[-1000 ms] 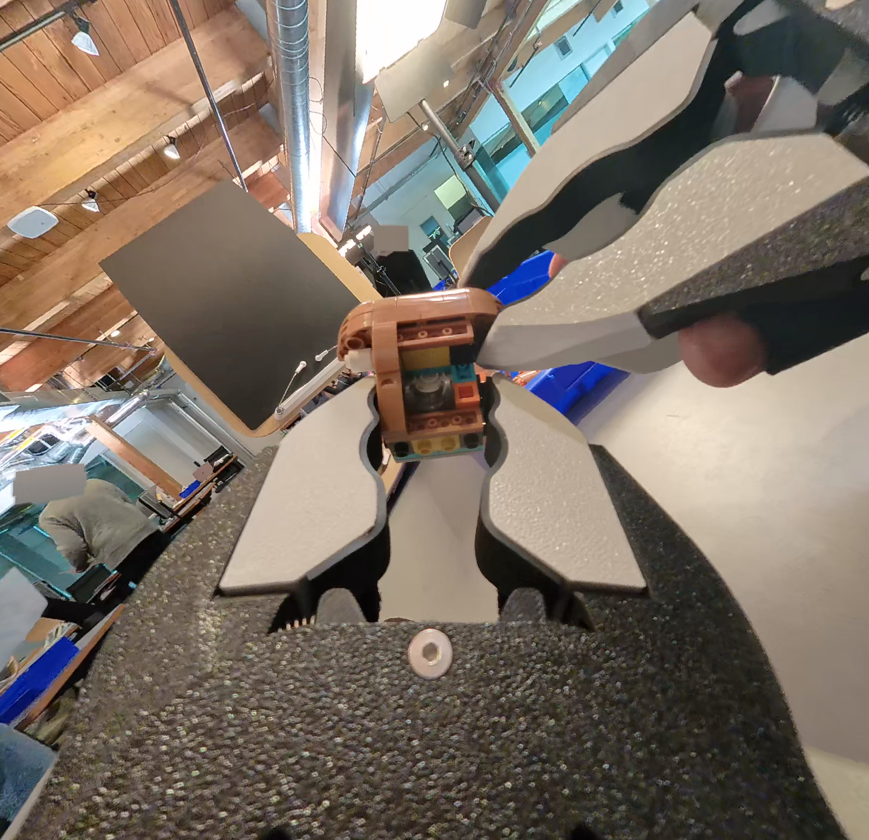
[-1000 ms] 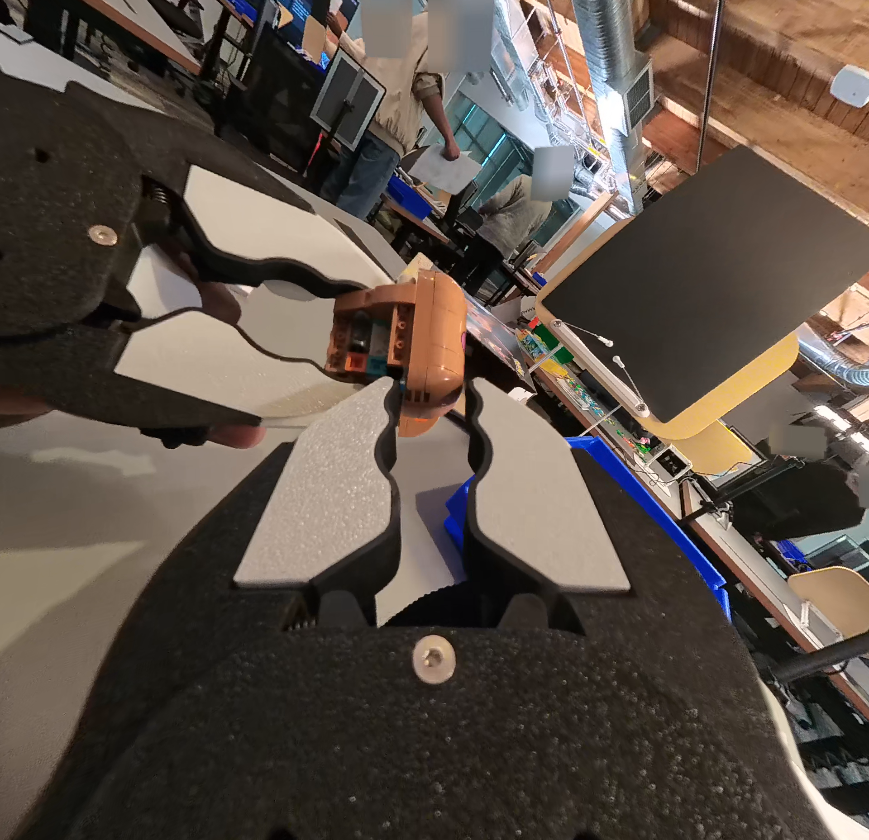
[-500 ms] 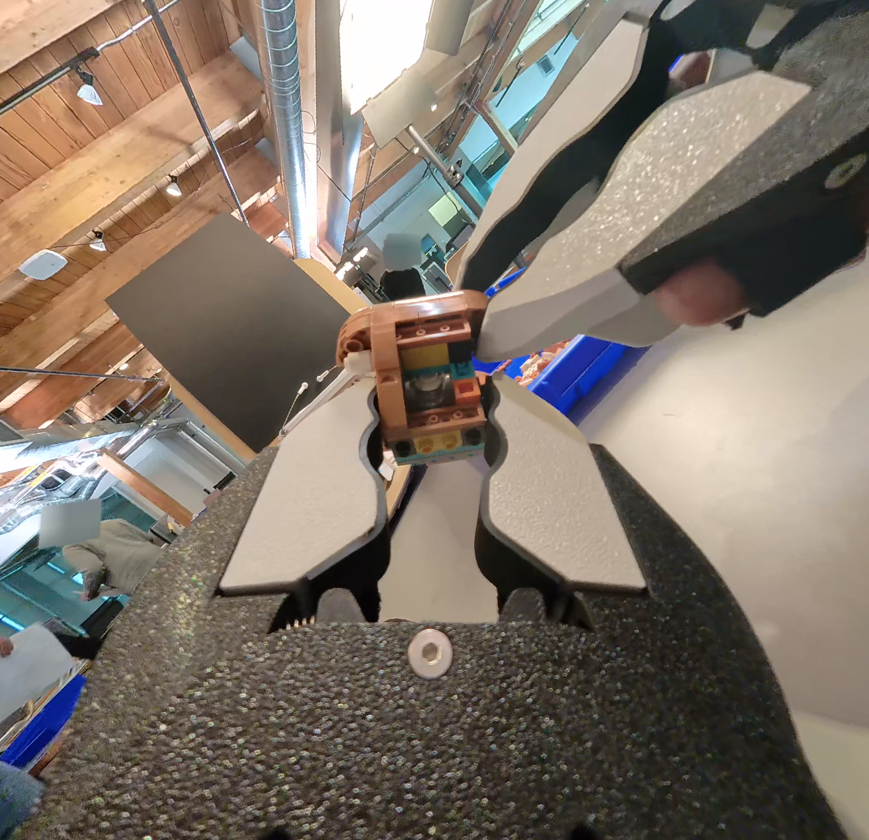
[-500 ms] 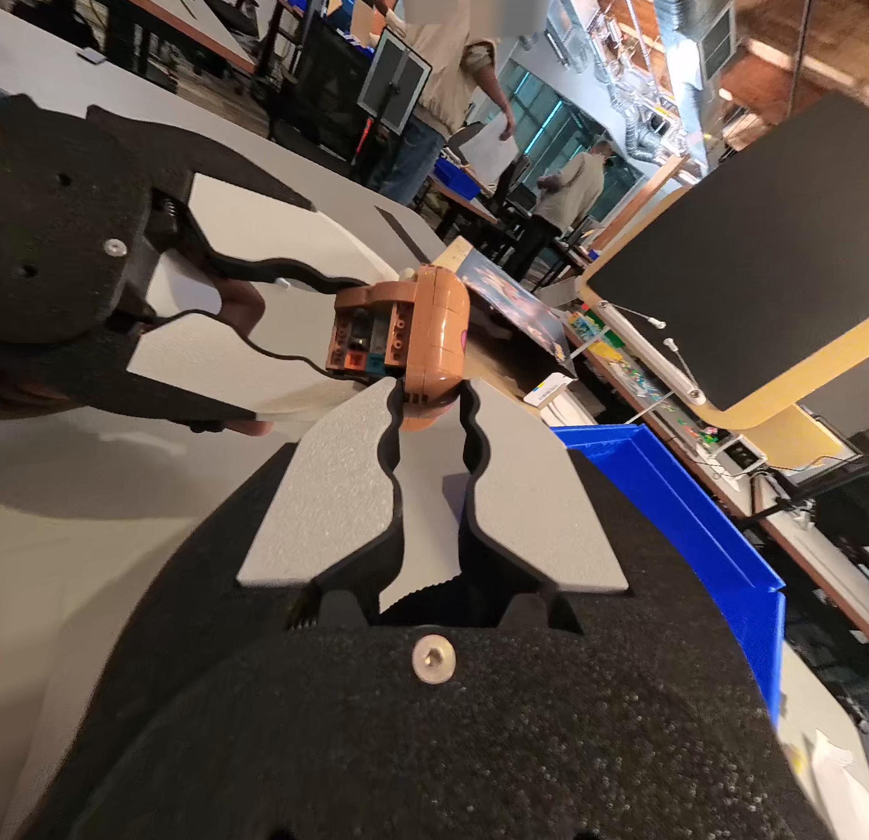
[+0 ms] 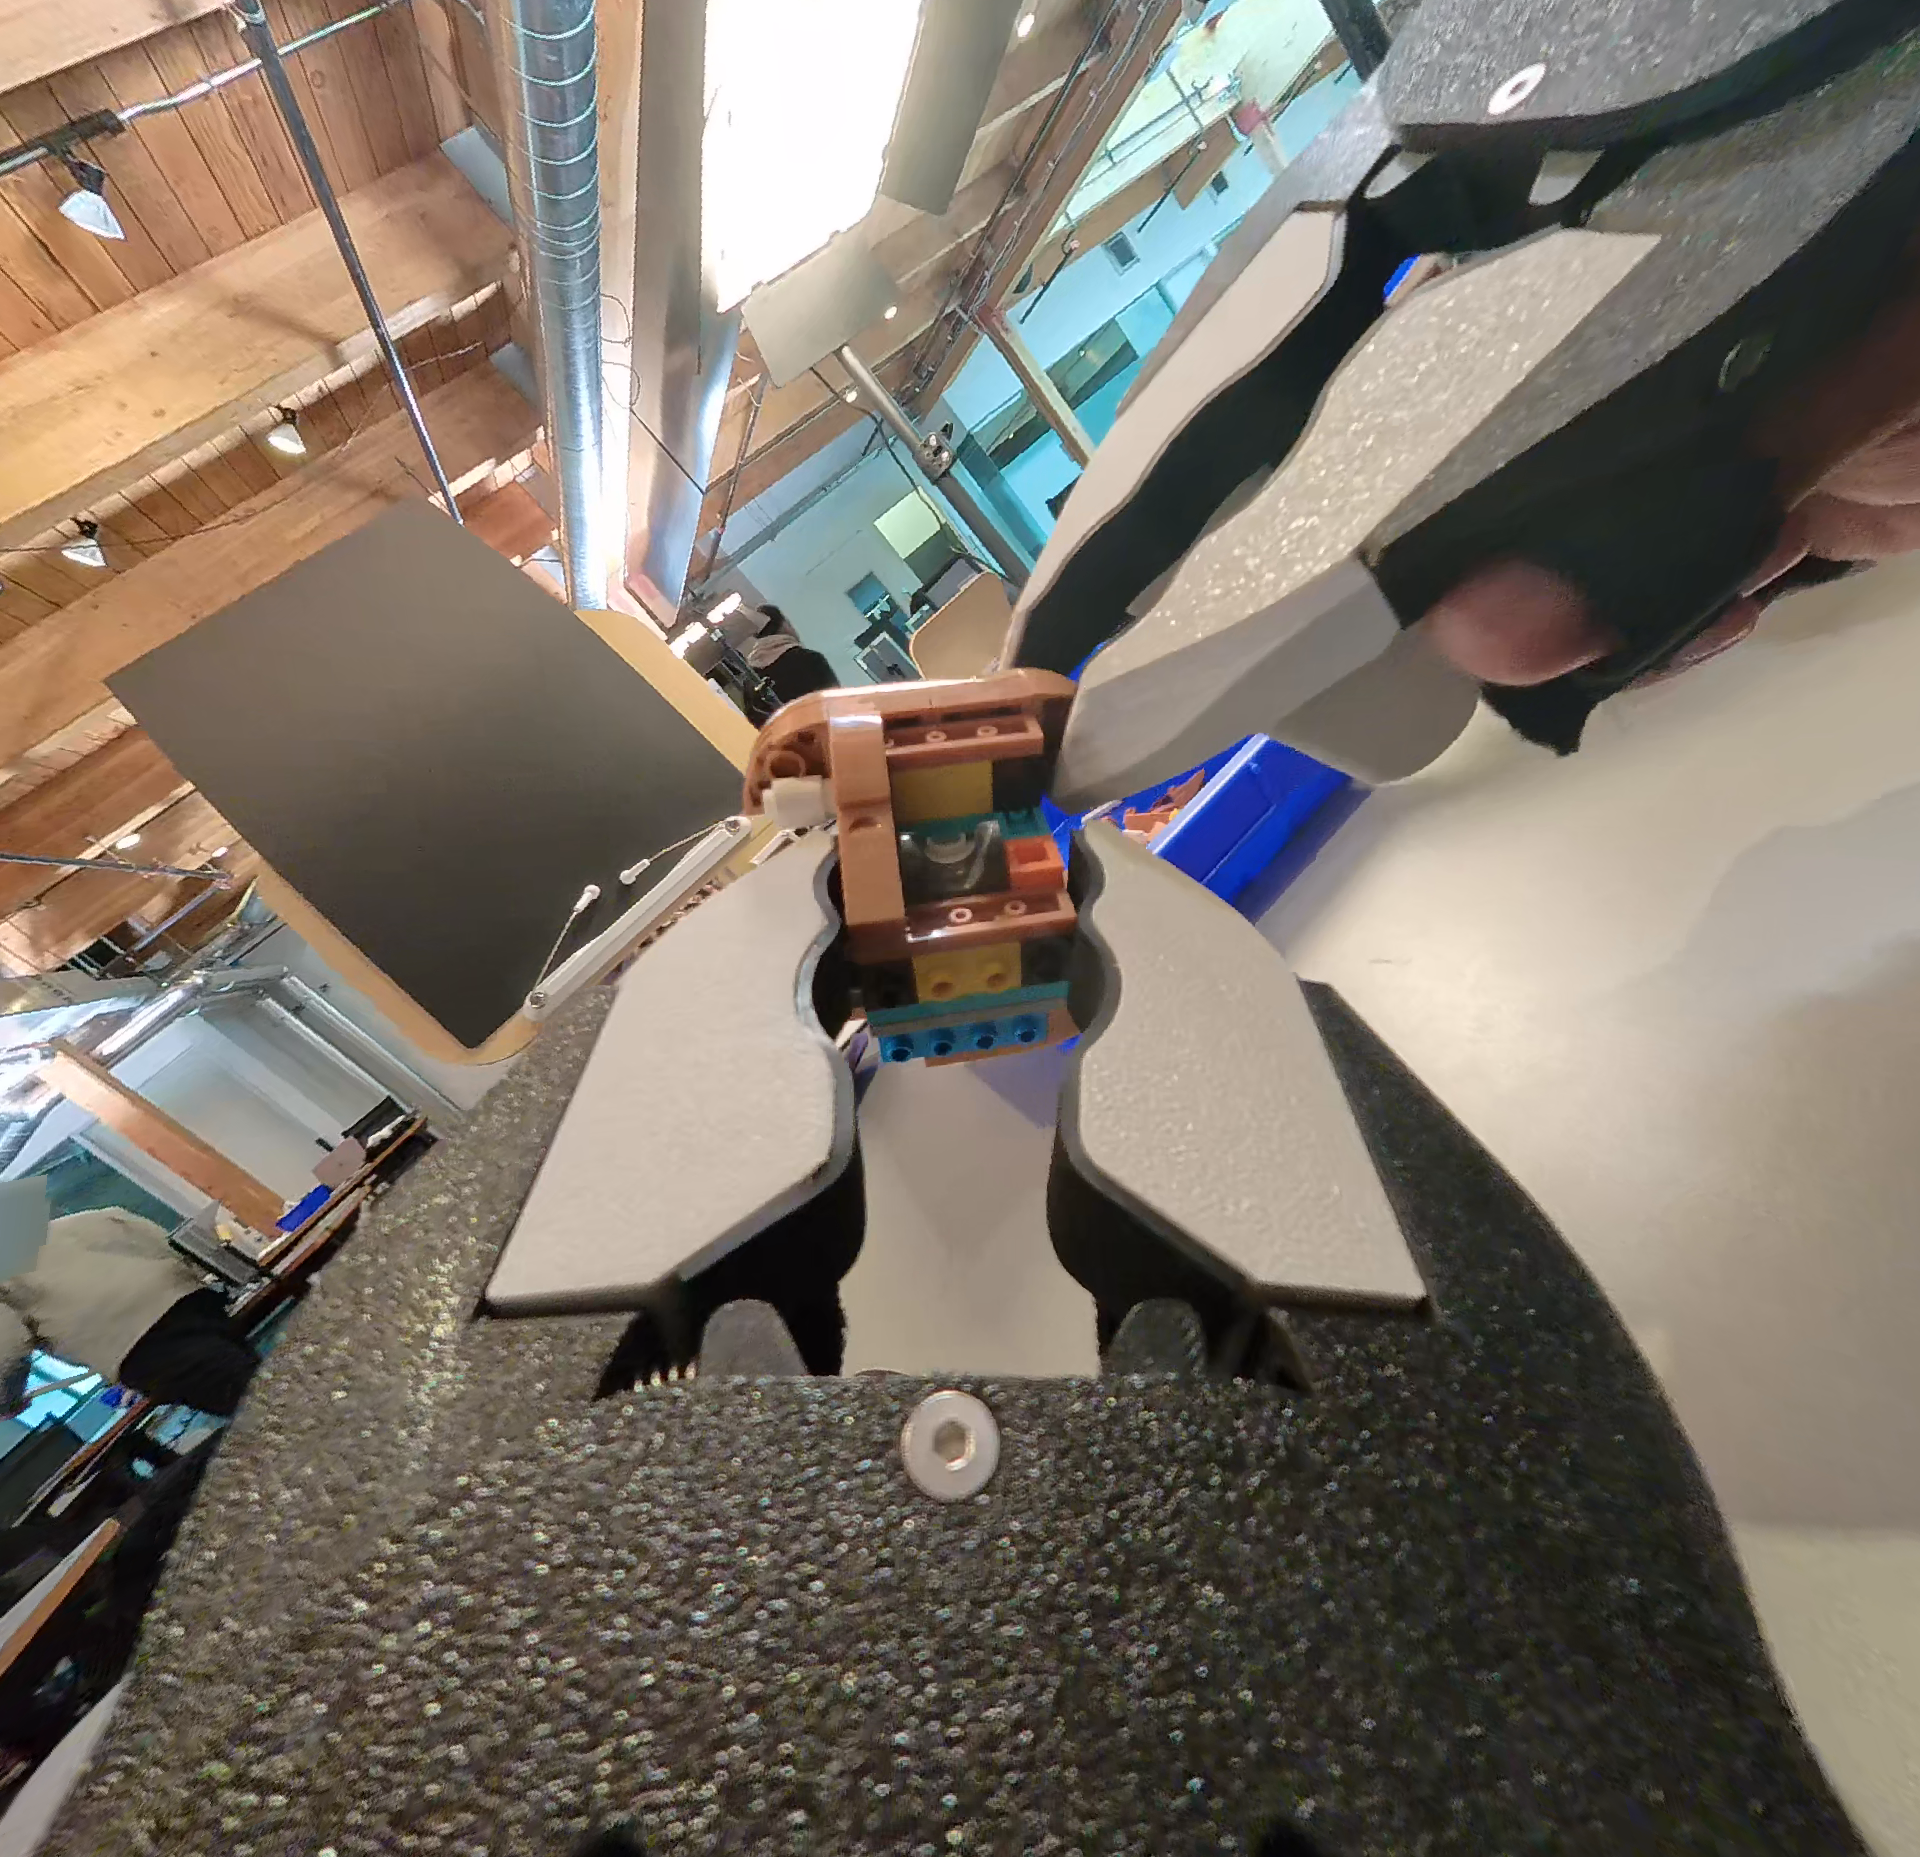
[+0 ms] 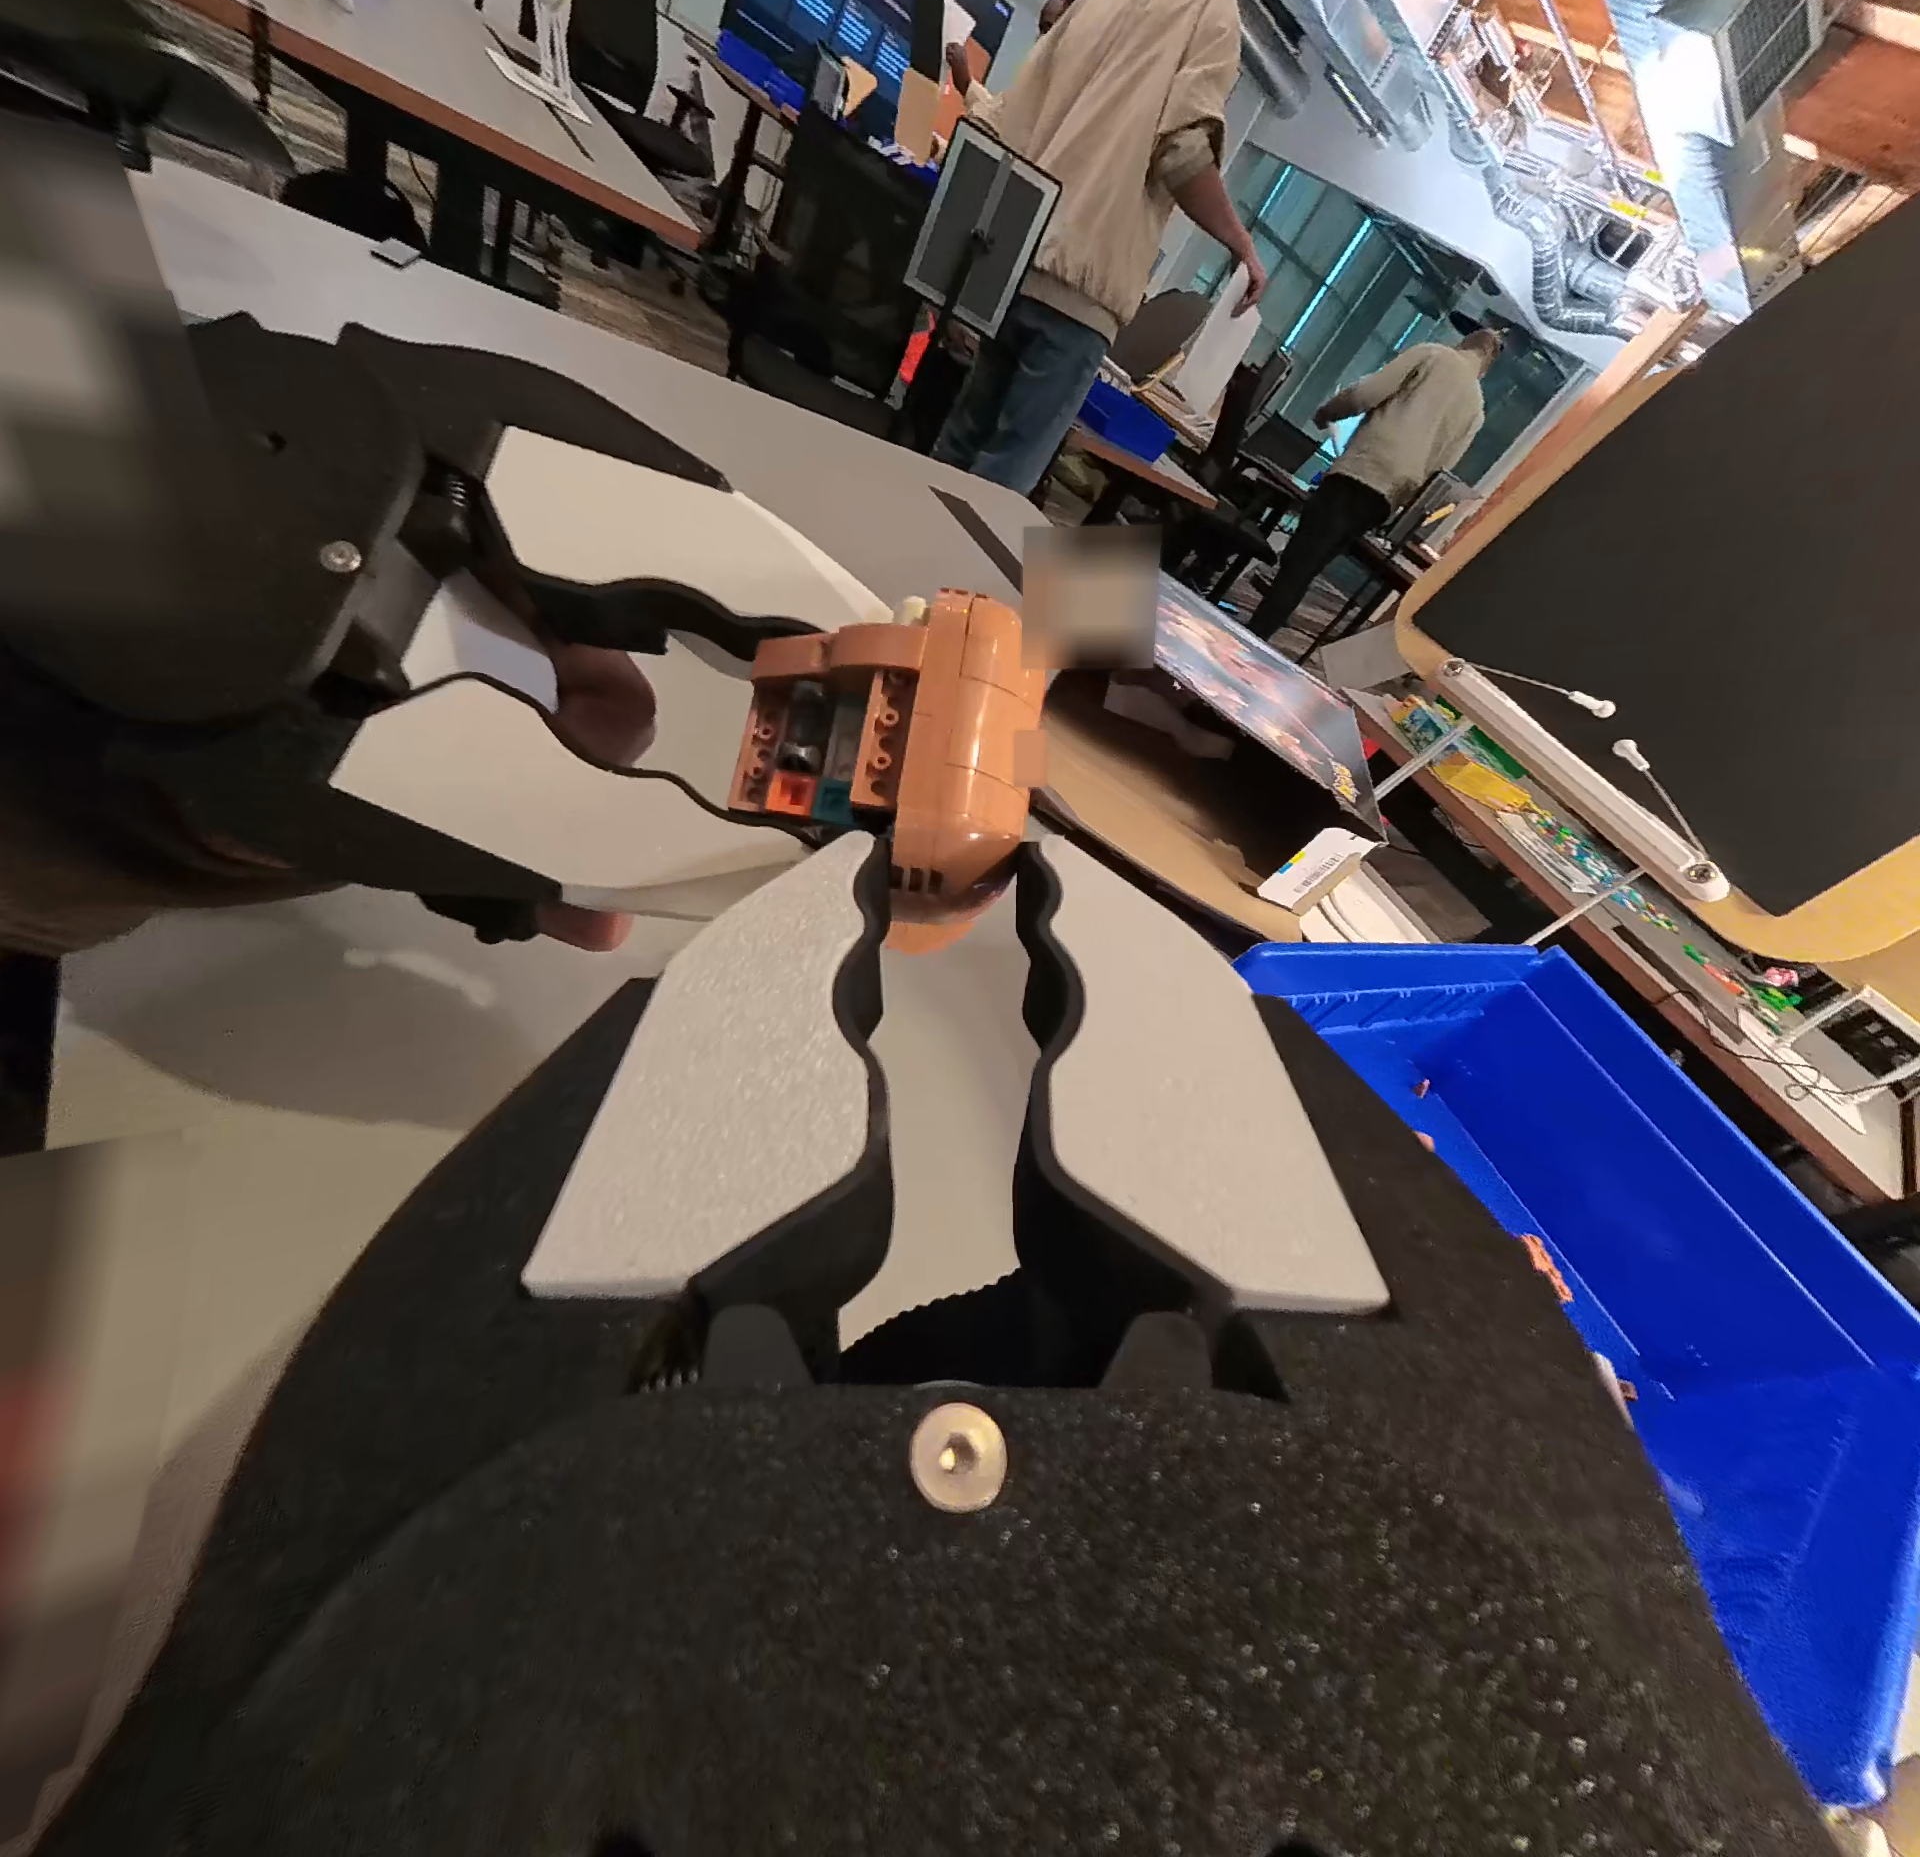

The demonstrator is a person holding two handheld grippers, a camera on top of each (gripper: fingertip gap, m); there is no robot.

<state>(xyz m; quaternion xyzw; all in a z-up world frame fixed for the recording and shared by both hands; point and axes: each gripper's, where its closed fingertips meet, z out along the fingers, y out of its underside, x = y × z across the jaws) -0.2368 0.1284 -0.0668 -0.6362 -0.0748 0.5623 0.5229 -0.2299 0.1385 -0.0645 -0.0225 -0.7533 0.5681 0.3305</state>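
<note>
A small brick model (image 5: 956,872) with a rounded brown shell and yellow, teal, orange and blue bricks inside is held in the air between both grippers. My left gripper (image 5: 956,862) is shut on its open lower part. My right gripper (image 5: 1055,711) comes in from the upper right and pinches the shell's top corner. In the right wrist view, my right gripper (image 6: 953,857) is shut on the rounded brown end of the model (image 6: 935,737). The left gripper (image 6: 790,732) holds the model's other side from the left. A fingertip shows behind each far gripper.
A blue bin (image 6: 1558,1132) stands on the grey table (image 5: 1610,1080) just right of the grippers; it also shows in the left wrist view (image 5: 1247,831). A black panel (image 6: 1714,612) on a wooden frame stands behind. Two people (image 6: 1101,166) stand by desks farther off. My two grippers' fingertips are within a few centimetres of each other.
Both grippers keep hold of the model. Both views have swung: the right view now shows more of the table and blue bin, and the left view shows the model's blue underside.
</note>
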